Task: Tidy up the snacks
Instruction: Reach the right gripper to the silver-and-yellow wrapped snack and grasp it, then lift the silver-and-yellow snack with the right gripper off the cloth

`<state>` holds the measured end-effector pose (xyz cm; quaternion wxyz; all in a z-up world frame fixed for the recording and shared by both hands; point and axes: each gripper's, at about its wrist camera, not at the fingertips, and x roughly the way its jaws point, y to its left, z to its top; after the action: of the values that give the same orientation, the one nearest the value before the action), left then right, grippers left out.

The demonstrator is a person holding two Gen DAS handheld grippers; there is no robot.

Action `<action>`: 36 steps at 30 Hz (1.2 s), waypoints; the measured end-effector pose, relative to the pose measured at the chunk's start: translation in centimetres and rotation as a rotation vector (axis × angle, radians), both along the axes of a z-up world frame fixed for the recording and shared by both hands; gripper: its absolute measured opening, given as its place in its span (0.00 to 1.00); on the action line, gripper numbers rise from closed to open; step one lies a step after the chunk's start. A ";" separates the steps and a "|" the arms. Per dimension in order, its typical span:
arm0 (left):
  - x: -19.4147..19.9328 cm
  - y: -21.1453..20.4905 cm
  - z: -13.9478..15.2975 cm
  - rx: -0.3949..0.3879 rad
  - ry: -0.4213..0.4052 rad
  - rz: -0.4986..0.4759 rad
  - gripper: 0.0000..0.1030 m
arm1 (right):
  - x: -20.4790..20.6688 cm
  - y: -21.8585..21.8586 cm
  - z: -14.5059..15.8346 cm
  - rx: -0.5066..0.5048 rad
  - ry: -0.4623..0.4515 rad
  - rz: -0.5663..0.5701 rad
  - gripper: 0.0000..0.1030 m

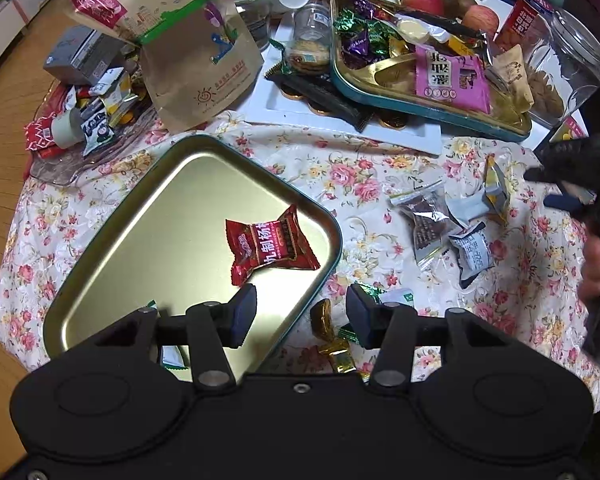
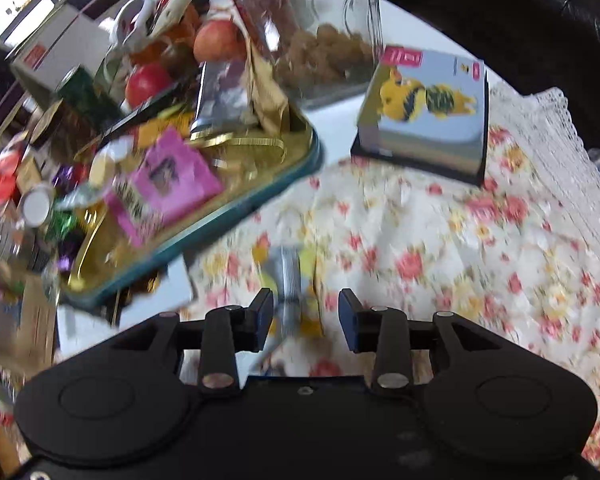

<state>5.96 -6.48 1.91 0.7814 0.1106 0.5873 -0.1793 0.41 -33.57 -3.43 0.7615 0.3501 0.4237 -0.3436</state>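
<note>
Hovering left gripper [image 1: 302, 312], jaws apart and empty, over right rim of gold tray [image 1: 100, 264]. Red candy packet [image 1: 270, 246] already lying in tray, frame centre: crinkled, glossy, twisted ends. Right gripper [image 2: 305, 315] blurred, jaws apart over yellow-silver packet [image 2: 292, 280], lower centre; best lowered straight, closing across packet's middle.

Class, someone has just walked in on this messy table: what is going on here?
A person with a gripper in each hand is sorting snacks on a flowered tablecloth. The left gripper hangs open over the edge of a gold tin tray that so far shows one red wrapped snack. The right gripper, in a blurred view, is open above a yellow and silver packet lying on the cloth. More loose packets wait nearby.
</note>
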 end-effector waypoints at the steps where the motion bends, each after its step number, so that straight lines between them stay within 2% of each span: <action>1: 0.0 0.0 -0.1 0.000 0.005 -0.002 0.55 | 0.5 -0.3 -0.3 -0.011 0.002 -0.003 0.37; 10: 0.1 0.0 0.1 -0.011 0.006 -0.017 0.55 | 3.5 -0.3 -3.3 -0.013 -0.029 0.029 0.37; 16: 0.2 0.3 0.2 -0.015 0.002 -0.010 0.55 | 3.6 1.2 -5.2 -0.065 0.111 0.133 0.37; 21: 0.0 0.6 0.3 -0.016 0.002 -0.017 0.55 | 0.9 2.0 -5.5 -0.066 0.170 0.181 0.37; 27: -0.1 1.0 0.4 -0.017 -0.001 -0.017 0.55 | -3.0 3.0 -5.4 -0.015 0.226 0.197 0.37; 30: -0.2 1.1 0.4 -0.026 0.009 -0.020 0.55 | -5.0 3.5 -5.2 0.035 0.221 0.192 0.38; 32: -0.4 1.0 0.4 -0.027 0.010 -0.024 0.55 | -6.2 3.5 -5.2 0.116 0.200 0.175 0.38; 34: -0.5 0.9 0.4 -0.023 0.007 -0.033 0.55 | -6.8 3.8 -5.4 0.174 0.207 0.151 0.35; 36: -0.7 0.7 0.3 -0.019 0.006 -0.046 0.55 | -7.3 4.5 -5.2 0.140 0.222 0.165 0.28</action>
<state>5.28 -5.81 2.19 0.7765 0.1160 0.5850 -0.2032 -6.89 -29.09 -8.66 0.7094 0.3261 0.5554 -0.2861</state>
